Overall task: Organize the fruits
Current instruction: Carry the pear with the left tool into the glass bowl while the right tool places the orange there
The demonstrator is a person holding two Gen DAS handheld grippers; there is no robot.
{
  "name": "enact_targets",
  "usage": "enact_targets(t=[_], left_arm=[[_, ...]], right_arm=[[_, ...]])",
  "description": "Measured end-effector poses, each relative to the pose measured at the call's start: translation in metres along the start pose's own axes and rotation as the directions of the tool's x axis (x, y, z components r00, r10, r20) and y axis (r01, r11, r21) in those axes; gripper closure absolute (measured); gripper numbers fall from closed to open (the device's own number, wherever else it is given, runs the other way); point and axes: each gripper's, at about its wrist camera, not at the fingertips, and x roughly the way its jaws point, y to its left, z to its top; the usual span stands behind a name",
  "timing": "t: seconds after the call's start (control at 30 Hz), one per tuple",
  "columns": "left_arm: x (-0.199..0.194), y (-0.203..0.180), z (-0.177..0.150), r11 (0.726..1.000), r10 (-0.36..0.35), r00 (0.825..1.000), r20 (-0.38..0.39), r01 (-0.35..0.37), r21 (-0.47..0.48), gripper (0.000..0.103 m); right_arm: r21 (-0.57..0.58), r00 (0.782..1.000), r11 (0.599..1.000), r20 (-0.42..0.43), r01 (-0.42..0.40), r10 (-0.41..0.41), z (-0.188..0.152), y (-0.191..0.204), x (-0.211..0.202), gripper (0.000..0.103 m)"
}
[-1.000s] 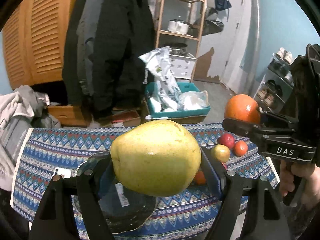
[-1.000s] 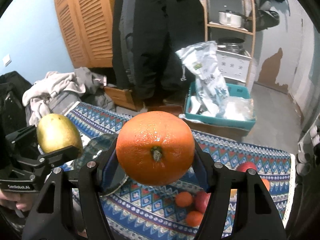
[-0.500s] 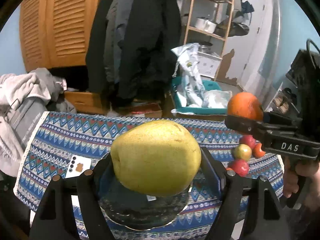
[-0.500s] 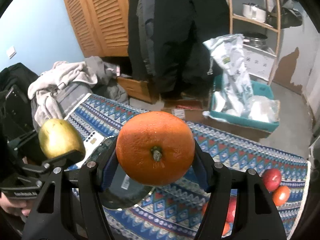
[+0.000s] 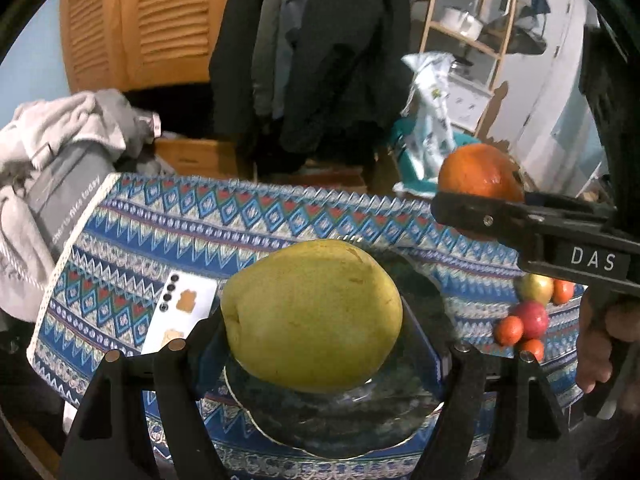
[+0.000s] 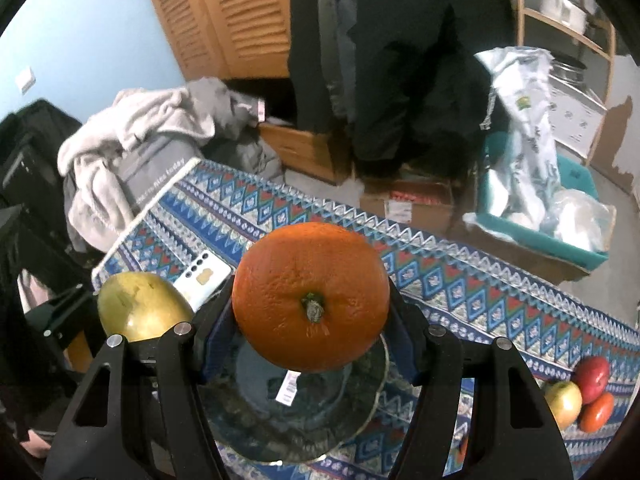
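My left gripper (image 5: 312,320) is shut on a yellow-green pear (image 5: 312,316) and holds it above a clear glass plate (image 5: 340,420) on the patterned tablecloth. My right gripper (image 6: 310,312) is shut on an orange (image 6: 310,298) and holds it above the same plate (image 6: 296,420). The orange (image 5: 478,176) and right gripper show at the right of the left wrist view. The pear (image 6: 142,308) shows at the left of the right wrist view. Several small fruits (image 5: 528,320) lie on the cloth to the right, also in the right wrist view (image 6: 580,392).
A white phone (image 5: 180,312) lies on the blue patterned tablecloth (image 5: 200,220) left of the plate. A pile of grey clothes (image 5: 60,160) sits off the table's left end. Beyond the far edge are a teal bin (image 6: 560,216), dark coats and a wooden shelf.
Both grippers have tilted down and moved left with their fruits, so the plate now lies under each. The loose fruits have slid toward the right of both views.
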Motion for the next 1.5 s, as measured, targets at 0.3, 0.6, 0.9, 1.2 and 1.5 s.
enact_targets(t=[0.3,0.6,0.9,1.2,1.5], left_arm=[[0.044,0.024,-0.012,0.998,0.034,0.996,-0.084,-0.038,-0.049,0.024],[0.073,0.030,-0.025,0.997,0.028,0.988,-0.154,-0.039,-0.071,0.024],[0.100,0.030,-0.039,0.996,0.021,0.969,-0.248,-0.041,-0.076,0.024],[0.101,0.027,-0.045,0.995,0.042,0.961,-0.272,-0.066,-0.077,0.024],[0.082,0.026,-0.041,0.997,0.046,0.971,-0.234,-0.060,-0.052,0.023]], right_arm=[[-0.017,0.994,1.000,-0.107,0.005,-0.007,-0.013,0.004,0.052,0.037],[0.002,0.976,1.000,-0.216,0.017,-0.016,-0.037,-0.006,0.088,0.037],[-0.001,0.960,1.000,-0.279,0.020,-0.020,-0.054,-0.009,0.105,0.036],[0.008,0.951,1.000,-0.309,0.019,-0.015,-0.059,-0.010,0.113,0.036],[0.022,0.942,1.000,-0.336,0.018,-0.010,-0.063,-0.012,0.118,0.035]])
